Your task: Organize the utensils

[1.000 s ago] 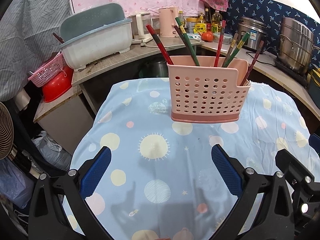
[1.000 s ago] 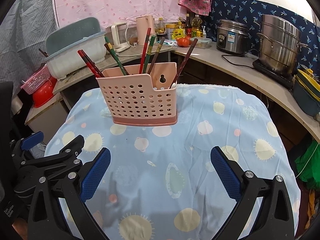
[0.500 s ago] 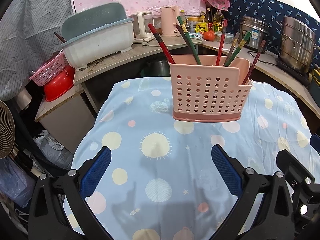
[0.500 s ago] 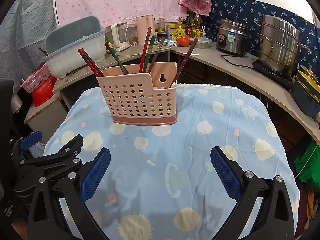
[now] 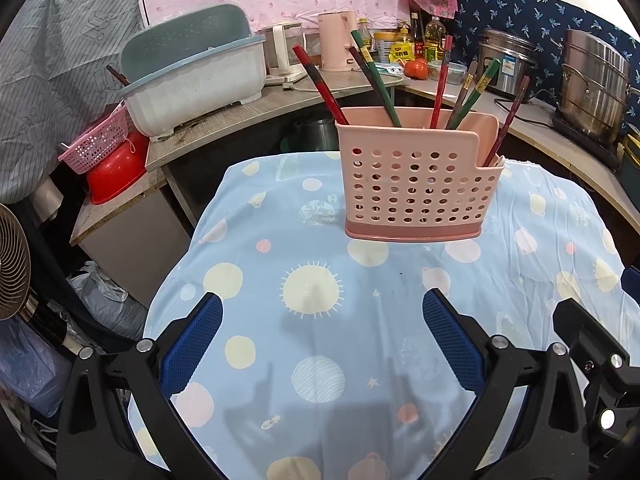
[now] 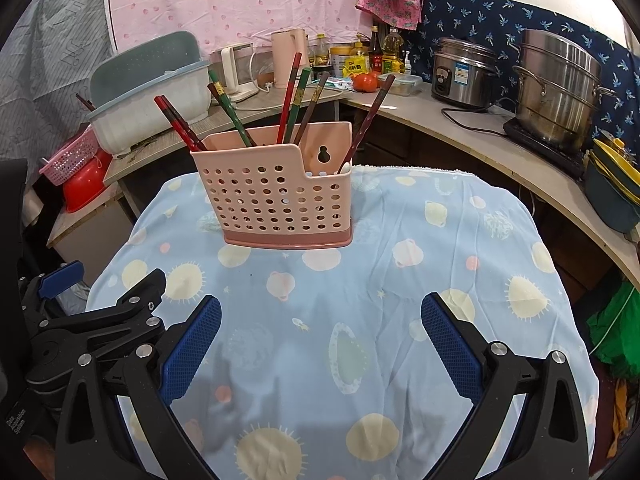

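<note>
Chopsticks (image 5: 386,88) stood fanned and upright in the pink holder (image 5: 416,184) near the tabletop's far edge, ahead of the left gripper (image 5: 322,340) and ahead-left of the right gripper (image 6: 320,338), both with fingers spread wide, empty, neither clearly nearer.

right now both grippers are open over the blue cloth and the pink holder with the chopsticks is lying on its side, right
Not quite. The pink holder stands upright on the blue cloth, with the chopsticks sticking up out of its top; the right wrist view shows this plainly. The rest holds: the left gripper and right gripper are both open and empty over the cloth.
</note>
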A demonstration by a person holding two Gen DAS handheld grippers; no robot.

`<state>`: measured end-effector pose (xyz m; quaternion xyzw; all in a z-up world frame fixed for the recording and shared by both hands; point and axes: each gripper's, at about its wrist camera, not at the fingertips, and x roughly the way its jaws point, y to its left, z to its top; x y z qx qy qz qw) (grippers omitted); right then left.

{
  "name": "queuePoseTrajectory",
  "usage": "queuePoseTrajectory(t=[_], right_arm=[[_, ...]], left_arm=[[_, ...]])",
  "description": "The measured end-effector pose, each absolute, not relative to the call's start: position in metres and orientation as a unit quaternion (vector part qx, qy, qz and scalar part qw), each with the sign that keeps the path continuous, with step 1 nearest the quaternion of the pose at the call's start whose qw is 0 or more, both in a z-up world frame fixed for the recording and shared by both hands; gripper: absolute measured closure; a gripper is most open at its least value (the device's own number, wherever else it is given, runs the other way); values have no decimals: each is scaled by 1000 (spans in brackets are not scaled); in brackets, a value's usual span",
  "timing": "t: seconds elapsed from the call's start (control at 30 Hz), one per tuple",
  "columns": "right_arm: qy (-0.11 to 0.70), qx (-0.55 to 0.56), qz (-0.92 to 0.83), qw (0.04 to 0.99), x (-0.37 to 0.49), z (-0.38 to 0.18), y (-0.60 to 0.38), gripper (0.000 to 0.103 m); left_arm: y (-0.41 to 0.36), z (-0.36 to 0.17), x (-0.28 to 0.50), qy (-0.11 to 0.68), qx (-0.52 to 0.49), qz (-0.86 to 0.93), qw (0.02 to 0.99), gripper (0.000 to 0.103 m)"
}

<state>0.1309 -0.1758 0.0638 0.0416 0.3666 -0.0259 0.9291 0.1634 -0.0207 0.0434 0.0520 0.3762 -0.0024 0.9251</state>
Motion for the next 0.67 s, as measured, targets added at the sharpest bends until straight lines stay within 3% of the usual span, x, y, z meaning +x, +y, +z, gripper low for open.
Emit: queuePoseTrajectory(t=[0.67], right_arm=[[364, 36, -34, 930, 127, 69, -181, 6]], left_arm=[[-21, 49, 165, 370, 50, -5, 928, 7]])
